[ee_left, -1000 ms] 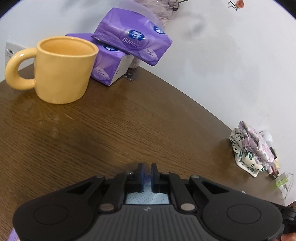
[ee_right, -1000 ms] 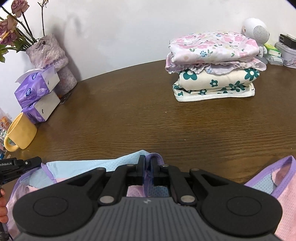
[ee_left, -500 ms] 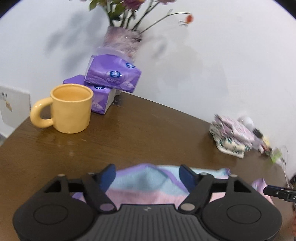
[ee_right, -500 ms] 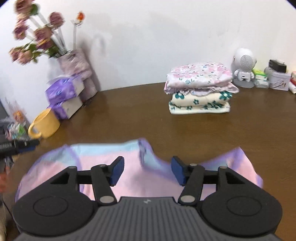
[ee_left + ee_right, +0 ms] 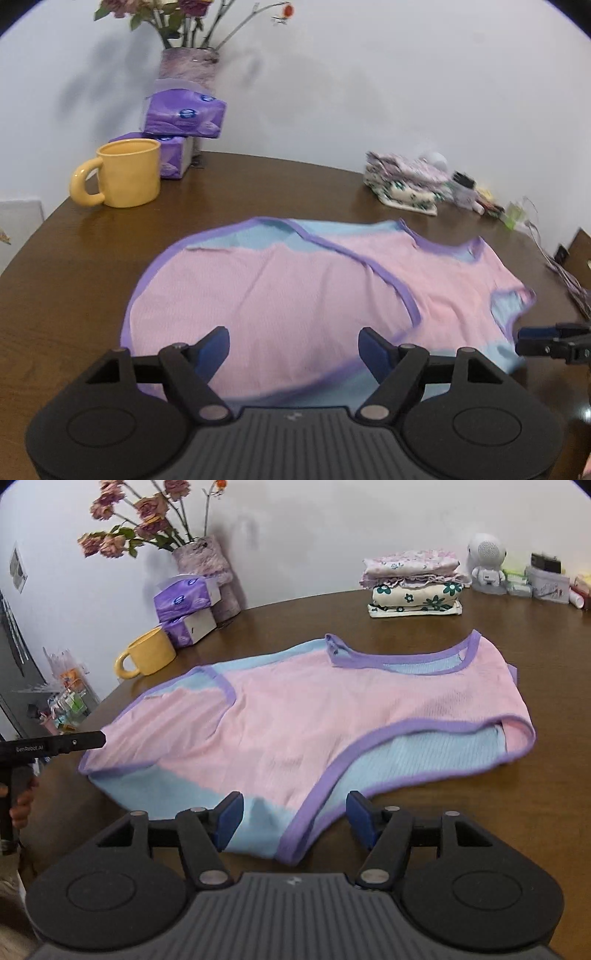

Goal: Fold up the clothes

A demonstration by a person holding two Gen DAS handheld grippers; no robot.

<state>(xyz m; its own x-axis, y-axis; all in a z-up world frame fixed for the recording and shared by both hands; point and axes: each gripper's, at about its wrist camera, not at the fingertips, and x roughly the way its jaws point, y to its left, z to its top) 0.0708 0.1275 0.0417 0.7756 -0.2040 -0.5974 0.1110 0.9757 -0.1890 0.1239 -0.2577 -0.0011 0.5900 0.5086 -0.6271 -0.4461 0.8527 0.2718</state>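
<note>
Your left tool [image 5: 293,345] is closing and your right tool [image 5: 293,818] opening, both wide and empty, above the near edge of the pink-and-blue top [image 5: 295,716], spread flat on the bench [image 5: 517,830] for folding.

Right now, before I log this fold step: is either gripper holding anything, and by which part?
Nothing is held. The left gripper is open; the right gripper's jaws are opening. The pink and blue garment lies flat on the table, ungripped.
</note>
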